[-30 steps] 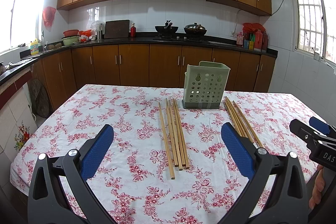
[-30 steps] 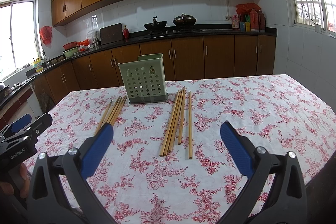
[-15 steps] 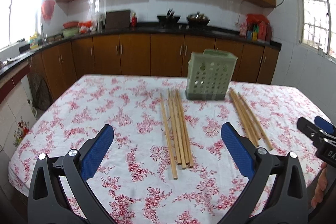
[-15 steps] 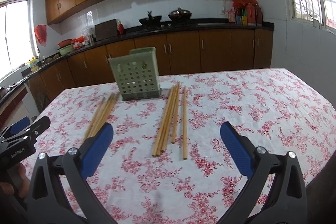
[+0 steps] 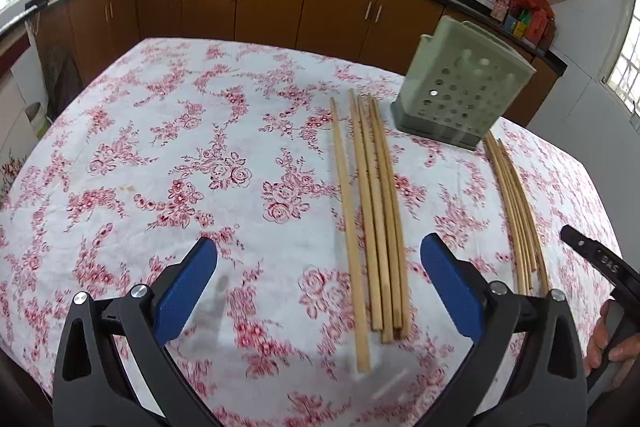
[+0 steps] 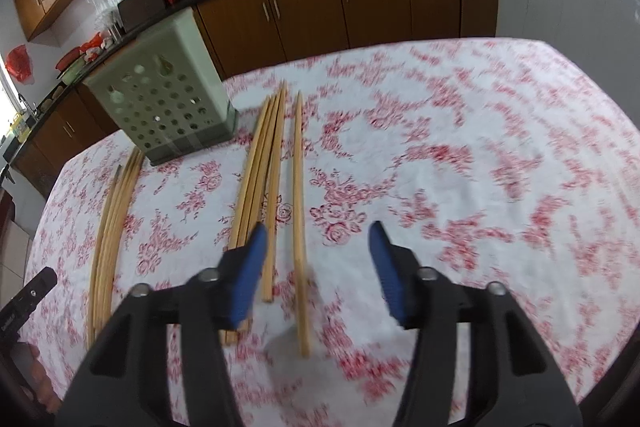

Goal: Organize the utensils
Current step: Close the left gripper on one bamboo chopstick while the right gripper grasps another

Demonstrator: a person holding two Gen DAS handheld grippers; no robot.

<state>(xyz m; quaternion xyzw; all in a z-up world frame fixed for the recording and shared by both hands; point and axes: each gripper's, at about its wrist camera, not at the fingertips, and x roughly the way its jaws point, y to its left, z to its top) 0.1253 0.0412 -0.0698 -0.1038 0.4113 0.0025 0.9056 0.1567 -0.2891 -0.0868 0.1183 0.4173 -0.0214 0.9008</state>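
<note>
Both grippers have dropped toward chopsticks (image 6: pixel 298 211); left gripper (image 5: pixel 320 283) gapes, right gripper (image 6: pixel 316 259) closing, nothing clamped; "DAS" legible.

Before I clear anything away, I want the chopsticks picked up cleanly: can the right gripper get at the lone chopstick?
Probably yes. The right gripper, jaws closing, straddles the lone chopstick with nothing over it. The nearest neighbour in the bundle also sits inside the jaws, so it might get pinched too.

The right gripper (image 5: pixel 608 267) bears white letters "DAS"; other lettering is too blurred.
</note>
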